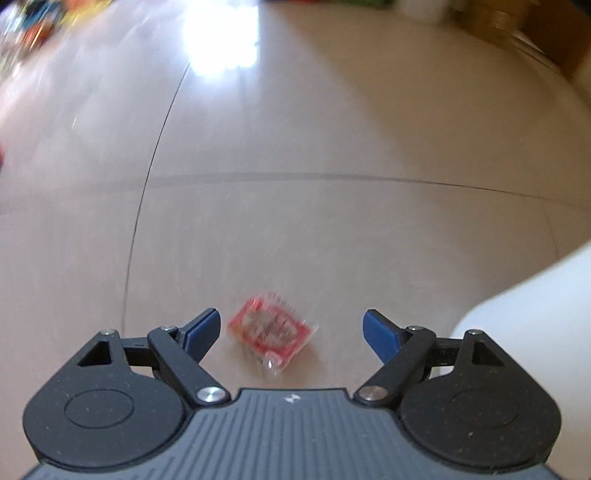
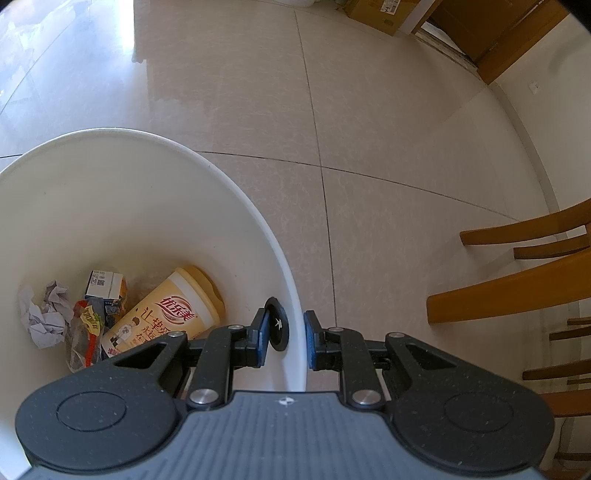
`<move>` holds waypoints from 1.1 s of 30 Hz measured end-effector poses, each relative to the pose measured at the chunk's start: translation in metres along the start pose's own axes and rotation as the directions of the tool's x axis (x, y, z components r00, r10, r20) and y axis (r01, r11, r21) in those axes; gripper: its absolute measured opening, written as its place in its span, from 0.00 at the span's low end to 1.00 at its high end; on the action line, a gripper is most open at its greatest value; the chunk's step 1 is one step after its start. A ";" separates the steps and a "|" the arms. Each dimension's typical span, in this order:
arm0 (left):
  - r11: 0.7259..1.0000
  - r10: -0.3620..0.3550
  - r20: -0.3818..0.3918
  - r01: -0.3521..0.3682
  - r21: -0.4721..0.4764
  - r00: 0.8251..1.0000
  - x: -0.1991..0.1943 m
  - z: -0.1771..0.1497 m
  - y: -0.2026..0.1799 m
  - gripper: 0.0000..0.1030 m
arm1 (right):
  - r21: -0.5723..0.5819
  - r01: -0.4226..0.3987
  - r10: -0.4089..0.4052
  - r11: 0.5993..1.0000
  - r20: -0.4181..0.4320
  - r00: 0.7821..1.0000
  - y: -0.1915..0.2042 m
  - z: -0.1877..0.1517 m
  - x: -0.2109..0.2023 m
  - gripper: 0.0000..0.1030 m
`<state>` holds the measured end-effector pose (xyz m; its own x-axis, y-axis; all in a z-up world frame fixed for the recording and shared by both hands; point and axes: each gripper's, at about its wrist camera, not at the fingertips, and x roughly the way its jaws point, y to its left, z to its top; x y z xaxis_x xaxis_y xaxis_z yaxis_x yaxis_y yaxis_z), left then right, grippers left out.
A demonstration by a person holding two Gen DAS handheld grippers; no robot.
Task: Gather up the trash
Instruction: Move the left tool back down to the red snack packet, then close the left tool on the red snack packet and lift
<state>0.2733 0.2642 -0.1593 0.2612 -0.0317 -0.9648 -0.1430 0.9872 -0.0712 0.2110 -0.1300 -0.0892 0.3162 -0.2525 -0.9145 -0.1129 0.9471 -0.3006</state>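
Where left shows wrapper (image 1: 271, 334), right: filled bin (image 2: 236, 206)

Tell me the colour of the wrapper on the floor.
Red, with clear plastic edges: the wrapper shows best in the left wrist view.

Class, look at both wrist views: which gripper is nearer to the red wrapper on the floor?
Left. The left gripper hovers open just above the red wrapper, which lies between its fingers. The right gripper is clamped on the white bin rim, wrapper not in its view.

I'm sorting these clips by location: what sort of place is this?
Probably a home dining area: glossy beige tiled floor, wooden chairs, a brown cardboard box by a wooden doorway, and a white plastic bin holding household trash.
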 end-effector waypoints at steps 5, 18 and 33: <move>0.979 -0.006 -0.046 -0.004 -0.202 0.999 0.042 -0.008 0.022 0.82 | -0.011 0.008 -0.008 1.000 0.002 1.000 0.002 0.000 0.000 0.23; 0.914 0.064 -0.079 -0.090 -0.395 0.995 0.119 -0.034 0.029 0.82 | -0.042 0.030 -0.030 0.999 0.008 1.000 0.008 0.000 -0.001 0.24; 0.926 0.165 -0.083 -0.184 -0.330 0.983 0.143 -0.031 0.023 0.82 | -0.086 0.060 -0.059 0.995 0.017 0.998 0.015 -0.002 0.001 0.26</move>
<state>0.2774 0.2777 -0.3069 0.1540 0.1192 -0.9809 -0.4957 0.8680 0.0277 0.2077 -0.1162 -0.0950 0.3381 -0.3044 -0.8905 -0.1739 0.9097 -0.3770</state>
